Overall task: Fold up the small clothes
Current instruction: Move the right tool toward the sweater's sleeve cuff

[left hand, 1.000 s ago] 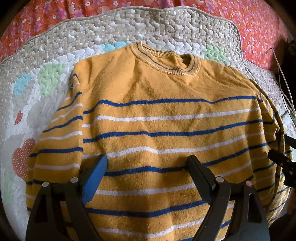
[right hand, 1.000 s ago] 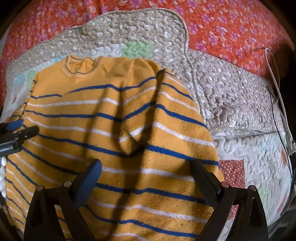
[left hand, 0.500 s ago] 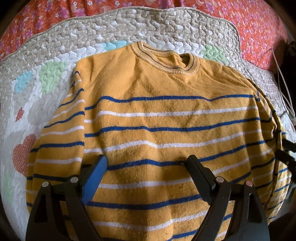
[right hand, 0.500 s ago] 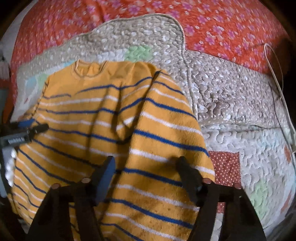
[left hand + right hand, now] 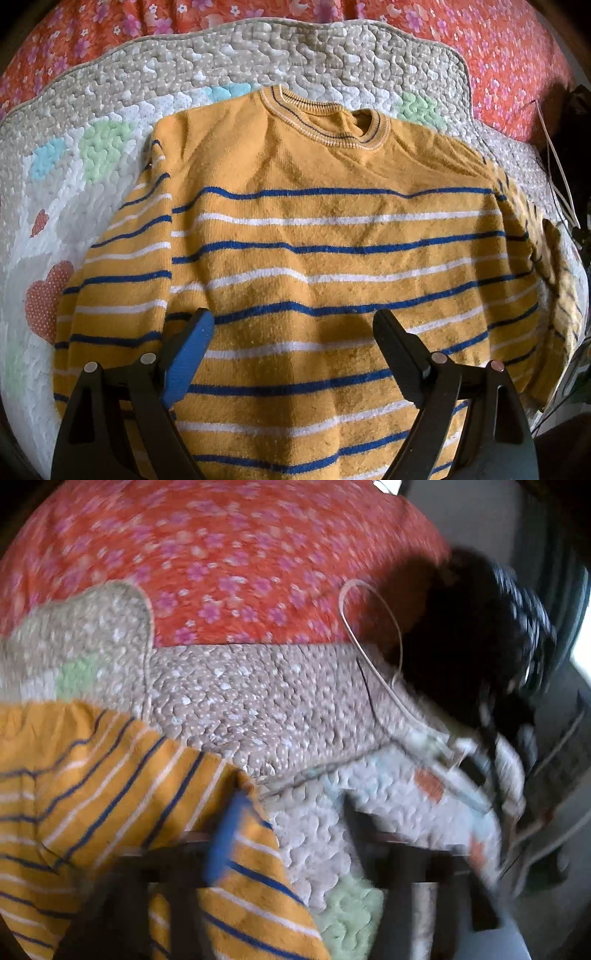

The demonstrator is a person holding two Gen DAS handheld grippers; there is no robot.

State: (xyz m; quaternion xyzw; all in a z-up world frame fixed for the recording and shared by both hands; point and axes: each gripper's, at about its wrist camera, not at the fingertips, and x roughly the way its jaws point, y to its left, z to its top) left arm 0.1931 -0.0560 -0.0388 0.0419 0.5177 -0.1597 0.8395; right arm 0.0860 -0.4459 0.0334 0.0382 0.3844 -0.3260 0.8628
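A small mustard-yellow sweater (image 5: 325, 258) with blue and white stripes lies face up on a quilted mat (image 5: 110, 129), collar at the far end. My left gripper (image 5: 293, 332) is open above its lower body, holding nothing. In the blurred right wrist view, the sweater's right sleeve (image 5: 110, 794) lies at the lower left. My right gripper (image 5: 291, 812) is open over the sleeve's outer edge and the mat (image 5: 258, 701), its blue finger pad (image 5: 225, 838) over the sleeve fabric.
A red floral bedspread (image 5: 498, 44) lies beyond the mat. A thin white cable (image 5: 373, 672) loops over the mat's right side next to a dark object (image 5: 472, 638). The bed's right edge drops off beyond it.
The right gripper has swung sharply right, off the sweater's body to its right sleeve edge, and its view is motion-blurred. The left gripper has drawn back slightly, still open.
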